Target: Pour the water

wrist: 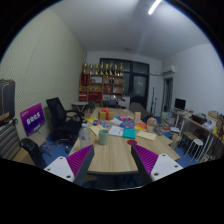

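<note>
Tongs [112, 165] spread wide, purple pads [82, 161] facing inward, nothing held between them. Just ahead and between the fingers: bare end of a long wooden table [112, 157]. Beyond, slightly left: a grey-green cup [103, 137] standing upright on the tabletop. Farther out: coloured clutter [125, 126]. Left of the table: black office chair [62, 115]. Far wall: shelves [104, 82].

A small grey-green cup [103, 136] stands upright on the far worktop [115, 155], left of centre.
</note>
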`<state>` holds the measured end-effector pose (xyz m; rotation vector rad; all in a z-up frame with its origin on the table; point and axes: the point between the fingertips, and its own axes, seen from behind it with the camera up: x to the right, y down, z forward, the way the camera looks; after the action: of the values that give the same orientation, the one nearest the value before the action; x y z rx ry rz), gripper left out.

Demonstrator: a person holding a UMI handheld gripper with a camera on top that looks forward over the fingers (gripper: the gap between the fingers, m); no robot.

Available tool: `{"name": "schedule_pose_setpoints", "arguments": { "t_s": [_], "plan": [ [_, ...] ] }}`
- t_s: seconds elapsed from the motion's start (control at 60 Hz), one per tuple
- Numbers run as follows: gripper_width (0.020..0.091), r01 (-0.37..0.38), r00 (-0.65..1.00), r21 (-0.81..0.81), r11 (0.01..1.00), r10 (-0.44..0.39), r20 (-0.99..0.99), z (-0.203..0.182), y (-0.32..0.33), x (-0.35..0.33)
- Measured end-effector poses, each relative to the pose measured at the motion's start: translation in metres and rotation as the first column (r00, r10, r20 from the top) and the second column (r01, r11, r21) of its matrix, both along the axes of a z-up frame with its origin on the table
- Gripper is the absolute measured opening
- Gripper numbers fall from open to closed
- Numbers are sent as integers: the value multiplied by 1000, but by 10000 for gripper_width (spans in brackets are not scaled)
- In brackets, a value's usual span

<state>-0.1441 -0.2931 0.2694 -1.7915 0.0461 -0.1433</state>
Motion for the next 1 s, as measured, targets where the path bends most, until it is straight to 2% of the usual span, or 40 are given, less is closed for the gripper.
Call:
{"name": "schedule_pose_setpoints", "arguments": {
  "t_s": [0.167,0.35,0.483,0.617,0.717,0.783,0.833,0.883,1.0],
  "plan": [
    [829,-61,997,7,998,61,-44,-29,32,-69],
    [824,-146,989,41,988,146,1,-81,131,-129],
    [817,-114,993,44,993,115,-19,-123,212,-143],
    [822,-33,997,47,998,36,-73,-152,276,-136],
    [823,18,997,69,997,-12,-83,-160,315,-123],
    [836,14,994,91,996,-4,-106,-162,339,-116],
    [821,6,996,109,994,4,-94,-159,357,-124],
    [628,-36,997,119,992,44,-64,-162,374,-127],
    [607,-110,994,154,982,112,-2,-159,390,-142]
  ]
}}
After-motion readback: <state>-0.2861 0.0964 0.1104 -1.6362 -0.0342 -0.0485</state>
